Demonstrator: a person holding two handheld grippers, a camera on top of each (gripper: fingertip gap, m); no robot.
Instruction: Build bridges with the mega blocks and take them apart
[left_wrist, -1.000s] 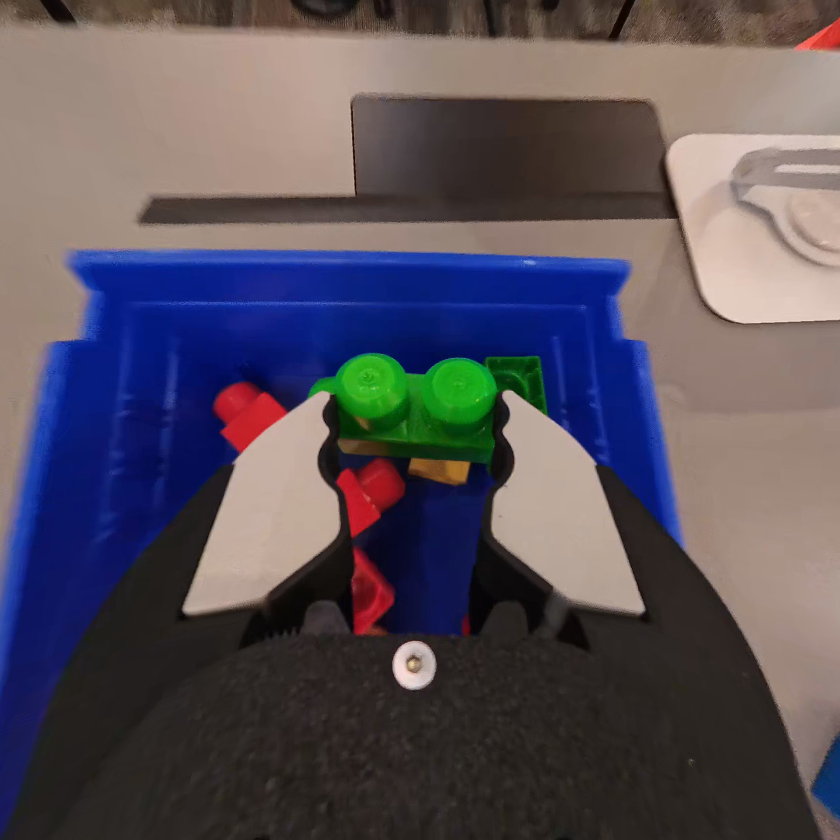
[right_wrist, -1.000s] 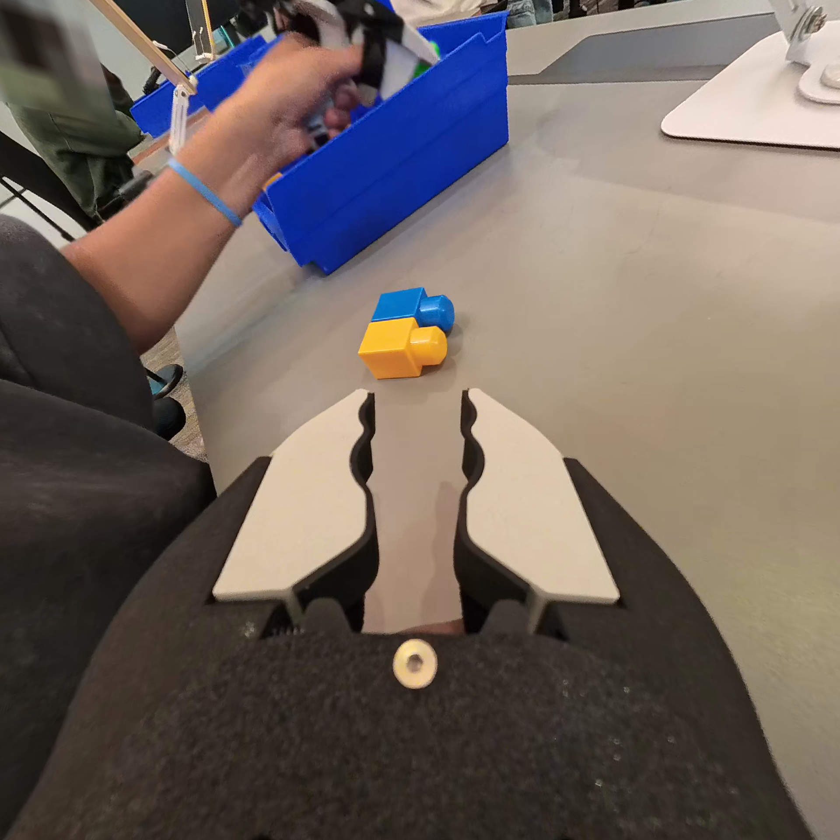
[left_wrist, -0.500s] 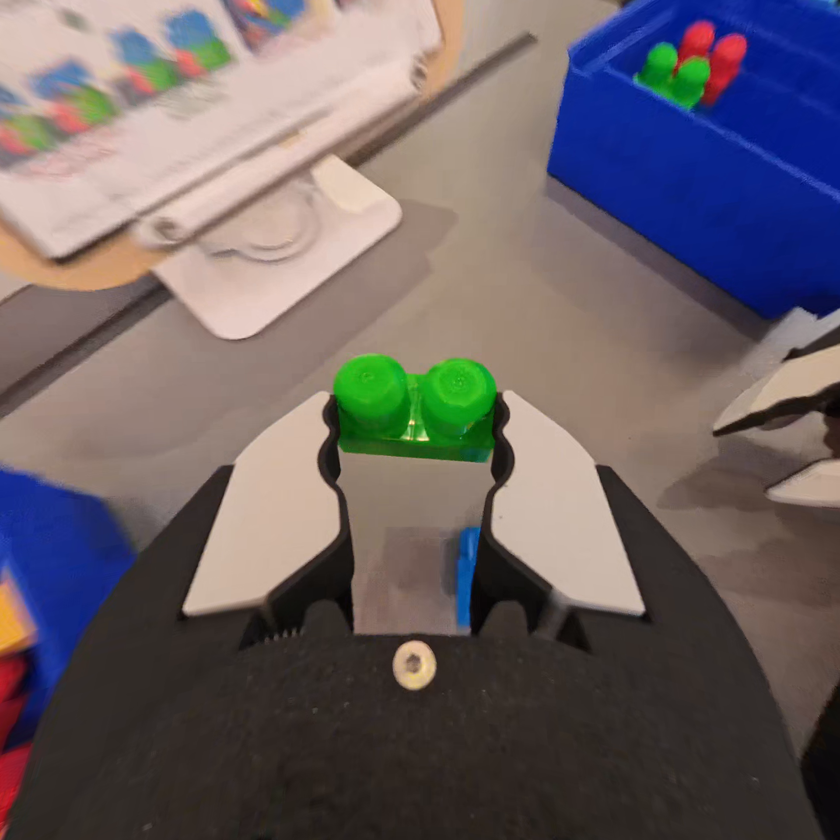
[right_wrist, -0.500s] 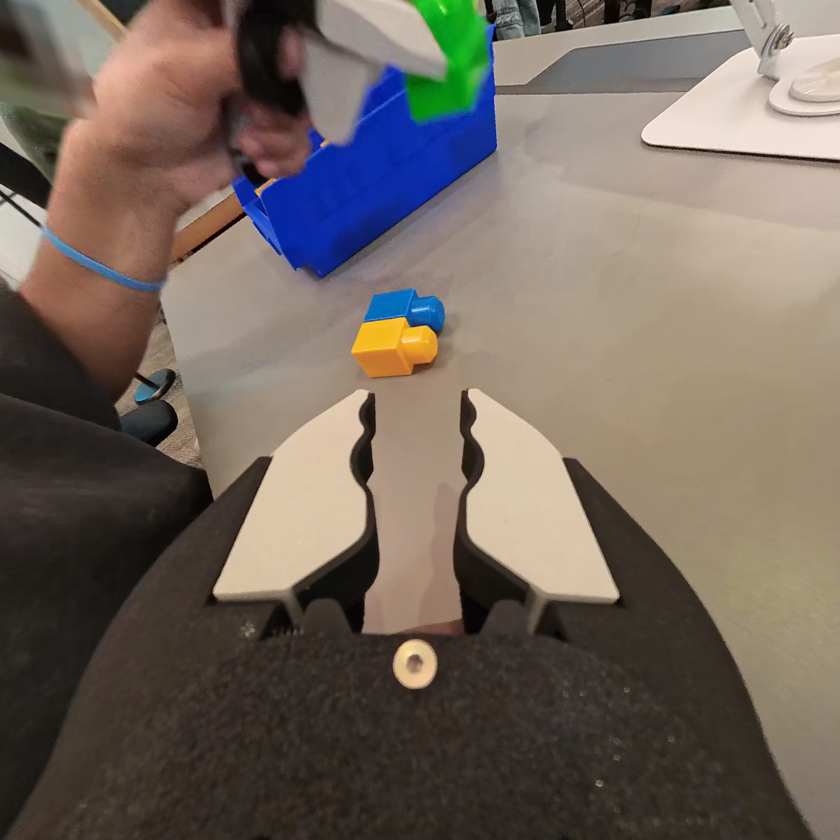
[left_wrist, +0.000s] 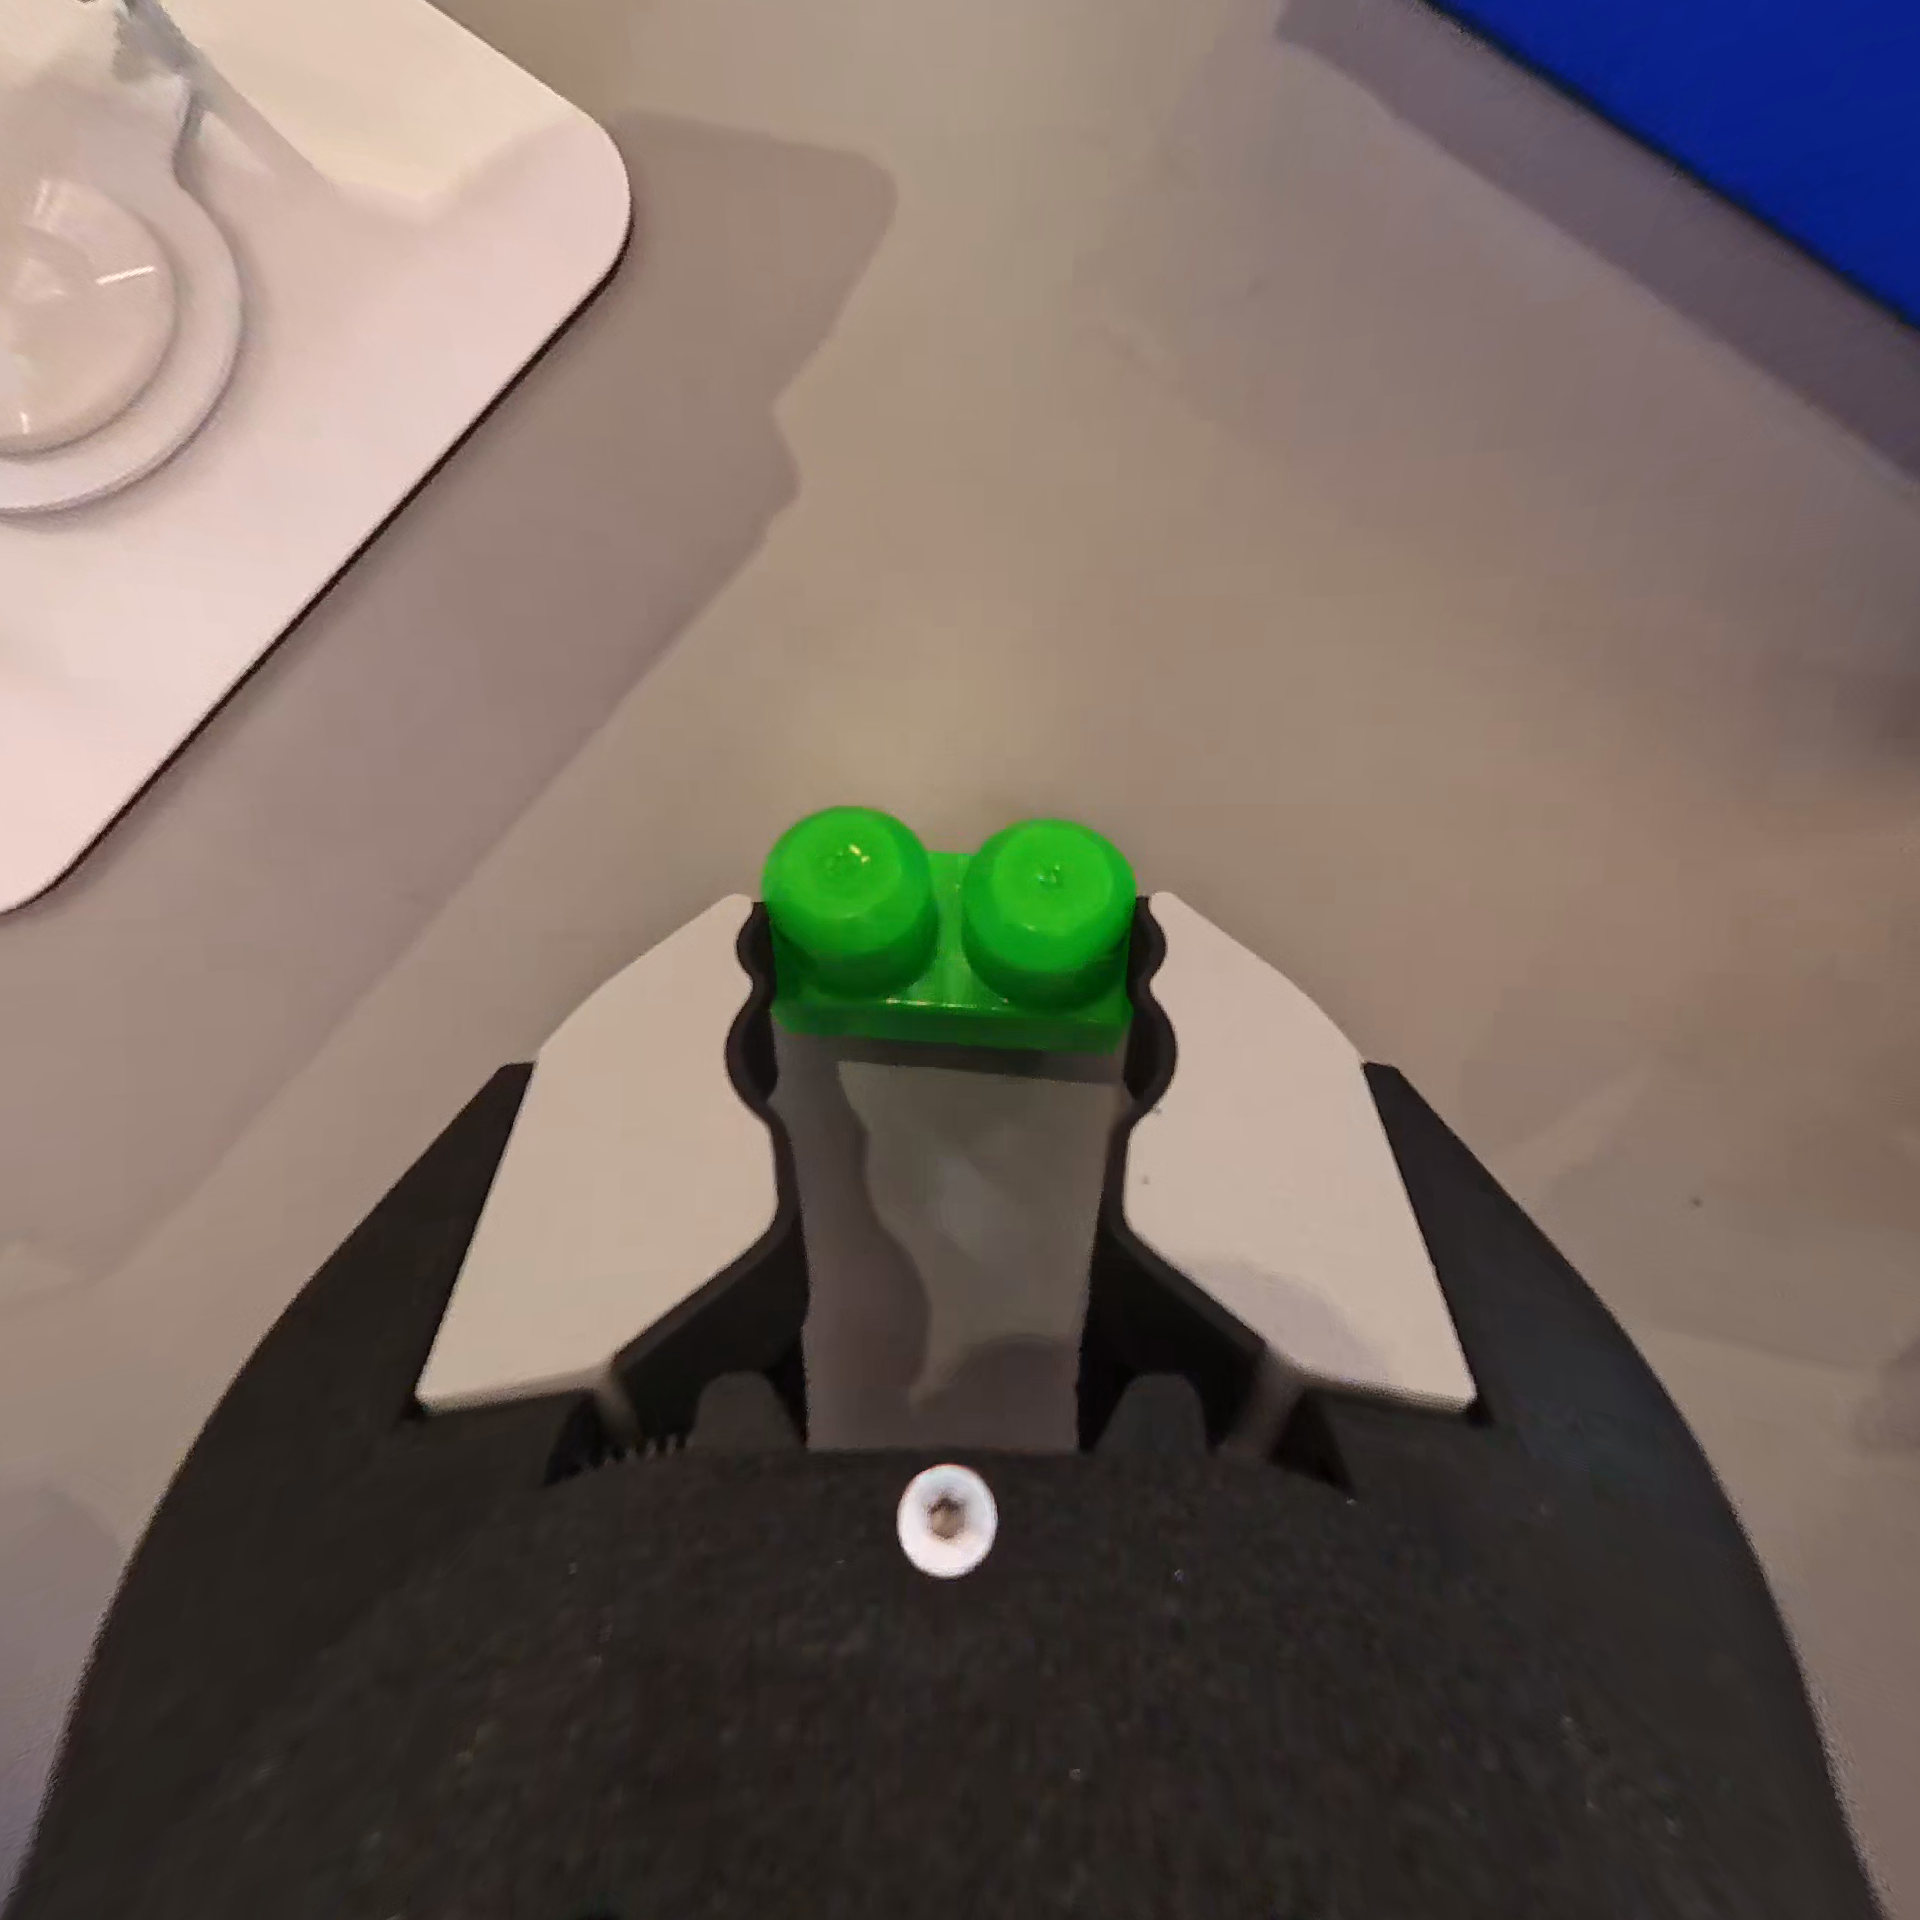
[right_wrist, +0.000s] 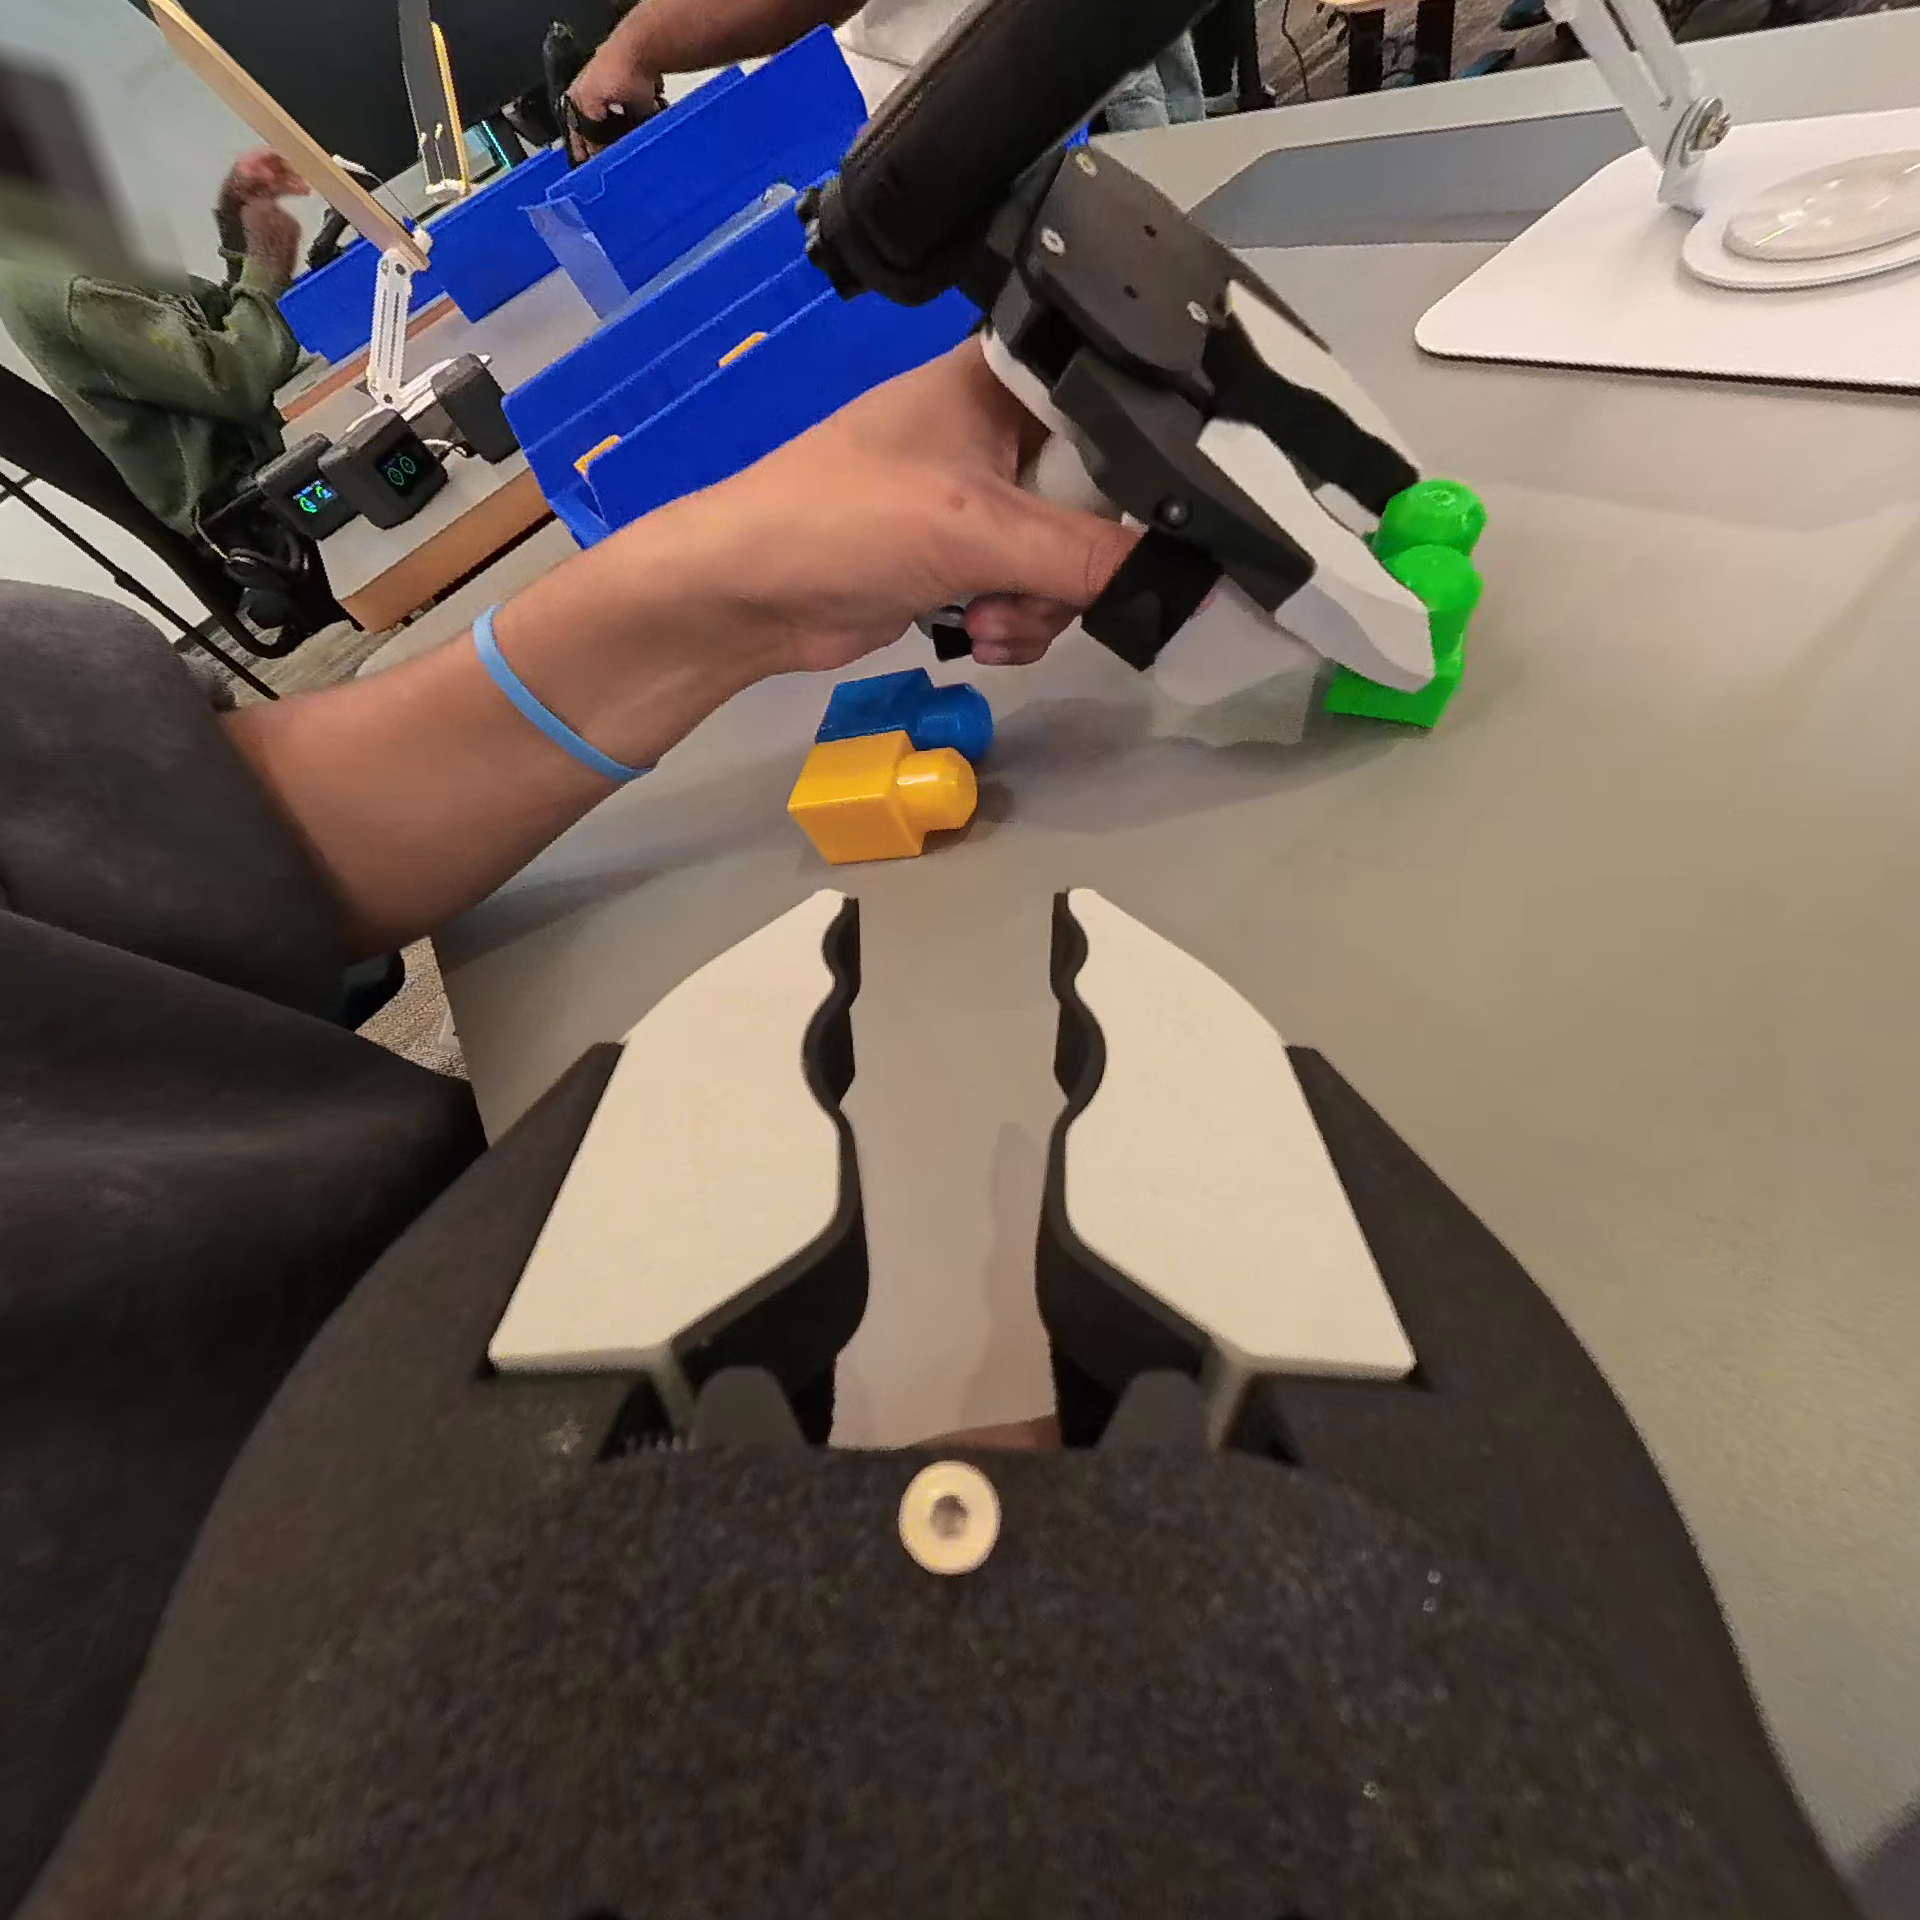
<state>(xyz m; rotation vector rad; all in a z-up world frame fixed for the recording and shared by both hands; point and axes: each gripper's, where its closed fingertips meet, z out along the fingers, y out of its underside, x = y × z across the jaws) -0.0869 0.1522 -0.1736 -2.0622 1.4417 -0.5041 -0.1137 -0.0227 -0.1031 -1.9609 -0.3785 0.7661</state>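
While clamped in the left hand-held gripper (left_wrist: 948, 914), green block (left_wrist: 948, 940) set on worktop (right_wrist: 1558, 935) as bridge span (right hand-held gripper (right_wrist: 954, 914) idle, agape).

No readable text, label, number or sign appears anywhere.
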